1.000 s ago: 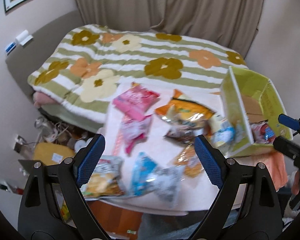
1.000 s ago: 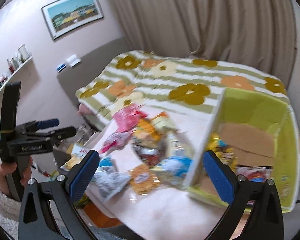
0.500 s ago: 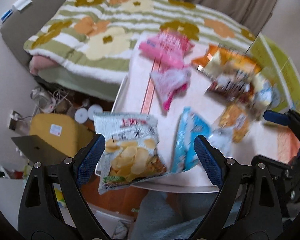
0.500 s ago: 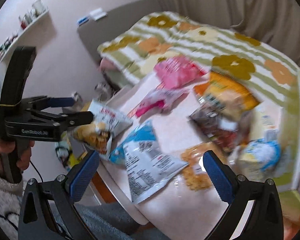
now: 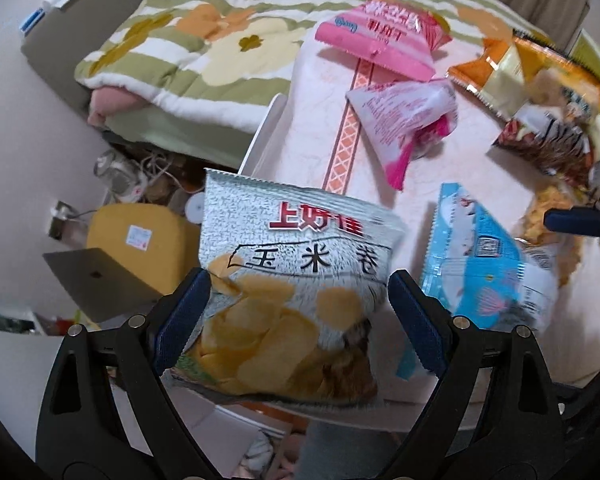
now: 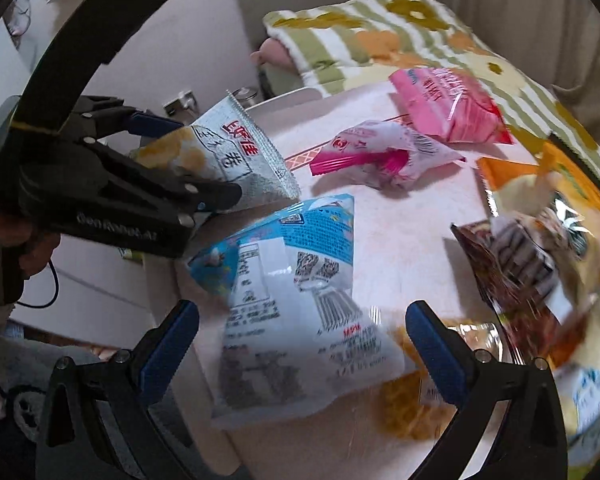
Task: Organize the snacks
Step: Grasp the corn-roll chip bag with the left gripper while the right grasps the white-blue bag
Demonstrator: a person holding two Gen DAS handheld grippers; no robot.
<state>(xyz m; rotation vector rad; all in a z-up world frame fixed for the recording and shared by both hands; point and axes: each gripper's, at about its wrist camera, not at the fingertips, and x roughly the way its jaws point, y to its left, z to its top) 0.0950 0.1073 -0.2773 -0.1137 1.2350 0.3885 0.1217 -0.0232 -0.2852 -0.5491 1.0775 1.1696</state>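
On my far left, in the right wrist view, a hand (image 6: pixel 28 248) grips the handle of my left hand-held gripper (image 6: pixel 188 168). Its jaws stand wide, one blue pad on each side of the silver chip bag (image 5: pixel 296 280), which lies at the near left corner of the table (image 5: pixel 312 120) and overhangs the edge. In the left wrist view the pads sit level with the bag's lower half; I cannot tell whether they press on it or only flank it.

Next to the right, the blue-and-white bag (image 6: pixel 288 292) lies just beside the chip bag. My right hand-held gripper (image 6: pixel 300 344) is spread wide above it, the pads clear of the wrapper on both sides, holding nothing. A pack of golden waffle-like snacks (image 6: pixel 416 404) is partly tucked under that bag's near right end.

Further back along the table's patterned stripe sits a crumpled white-and-magenta packet (image 5: pixel 408 120), and behind it a pink bag (image 5: pixel 384 40), apart from each other. At the right edge an orange bag (image 5: pixel 536 72) and a dark brown bag (image 6: pixel 516 264) overlap in a blurred heap.

Behind the table is a bed with a green striped, flowered quilt (image 5: pixel 204 40). On the floor to the left I see a yellow box (image 5: pixel 140 240) and a closed laptop (image 5: pixel 96 280).
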